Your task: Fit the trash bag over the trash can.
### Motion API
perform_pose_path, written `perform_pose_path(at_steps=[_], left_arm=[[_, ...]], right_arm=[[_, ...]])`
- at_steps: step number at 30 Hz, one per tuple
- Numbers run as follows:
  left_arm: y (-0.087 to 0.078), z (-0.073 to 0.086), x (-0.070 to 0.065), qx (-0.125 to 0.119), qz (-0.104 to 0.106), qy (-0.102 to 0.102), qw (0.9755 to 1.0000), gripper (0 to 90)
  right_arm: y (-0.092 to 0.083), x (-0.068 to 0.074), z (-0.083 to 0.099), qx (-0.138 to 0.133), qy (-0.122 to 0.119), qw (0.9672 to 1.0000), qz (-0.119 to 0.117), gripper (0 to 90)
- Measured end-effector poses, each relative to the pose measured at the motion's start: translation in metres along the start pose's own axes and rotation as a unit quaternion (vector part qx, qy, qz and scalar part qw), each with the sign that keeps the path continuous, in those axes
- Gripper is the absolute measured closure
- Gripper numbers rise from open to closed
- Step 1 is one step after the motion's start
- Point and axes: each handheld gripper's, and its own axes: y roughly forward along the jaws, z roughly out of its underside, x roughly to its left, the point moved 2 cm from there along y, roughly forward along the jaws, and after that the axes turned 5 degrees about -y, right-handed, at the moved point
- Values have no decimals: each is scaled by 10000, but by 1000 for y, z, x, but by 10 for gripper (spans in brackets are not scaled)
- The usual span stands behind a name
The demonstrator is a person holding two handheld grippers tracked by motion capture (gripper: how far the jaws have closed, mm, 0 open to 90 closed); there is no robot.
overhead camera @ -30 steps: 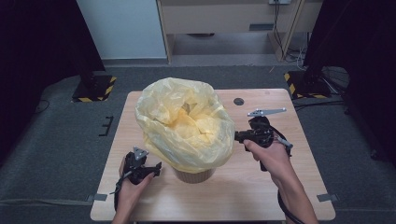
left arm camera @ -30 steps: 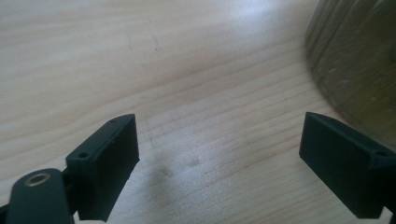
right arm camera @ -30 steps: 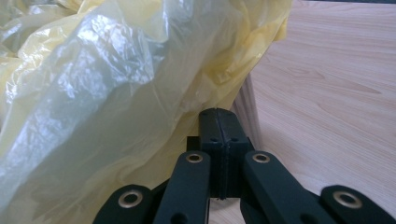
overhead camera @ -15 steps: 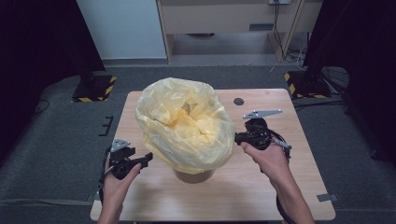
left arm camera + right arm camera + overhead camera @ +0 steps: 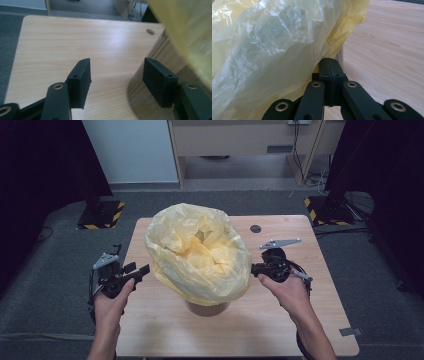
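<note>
A crumpled yellow plastic bag [image 5: 200, 255] is draped over a round wooden bin [image 5: 207, 307] in the middle of the table. My right gripper [image 5: 254, 267] is at the bag's right side. In the right gripper view its jaws [image 5: 329, 61] are pressed together where the bag's film [image 5: 274, 45] meets their tips. My left gripper [image 5: 137, 268] is held up off the table to the left of the bag. Its jaws [image 5: 116, 75] have just been closing and stand apart with nothing between them, pointing past the bin's side [image 5: 137, 100] under the bag [image 5: 190, 30].
The light wooden table [image 5: 280, 320] has a small round cable hole [image 5: 255, 228] at the back right. Stand bases with yellow-black stripes [image 5: 102, 215] [image 5: 325, 212] sit on the grey floor behind it, before a cabinet [image 5: 230, 140].
My left gripper has risen and drifted left, away from the bin's foot, and its jaws have narrowed. The right gripper and the bag have stayed put.
</note>
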Motion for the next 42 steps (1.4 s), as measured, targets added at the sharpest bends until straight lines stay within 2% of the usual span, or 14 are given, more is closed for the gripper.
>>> perform_pose_path(at_steps=[4, 9, 16, 19, 22, 26, 32, 35, 36, 38, 42], left_arm=[[-3, -12, -7, -178, 123, -126, 9997, 416], [-3, -19, -16, -285, 235, -159, 9992, 404], [7, -19, -23, -157, 362, -243, 9989, 402], [10, -19, -26, -115, 346, -188, 9992, 402], [13, -19, -27, -91, 439, -260, 9987, 425], [17, -16, -27, -62, 588, -407, 9974, 510], [20, -10, -29, 17, 735, -473, 9962, 724], [20, -9, -32, 21, 781, -458, 9959, 859], [21, -9, -33, 23, 767, -417, 9962, 900], [22, -9, -35, 58, 649, -295, 9974, 900], [25, -9, -37, 133, 225, -62, 9996, 900]], right_arm=[[1, 1, 0, 2, -16, 10000, 5, 900], [2, 1, 0, 13, 9, 10000, 7, 900], [3, 2, 0, 19, -1, 10000, -4, 900], [3, 2, 0, 27, -3, 10000, -5, 900], [3, 2, 0, 40, 1, 10000, -11, 900], [3, 2, 0, 42, -6, 10000, -18, 900], [3, 2, -1, 19, -3, 10000, -17, 900], [3, 2, -1, 8, -13, 10000, -13, 900], [3, 3, -1, 8, -7, 10000, -11, 900], [2, 3, -1, 3, 5, 10000, -2, 900], [4, 2, -1, 24, -17, 10000, 74, 900]])
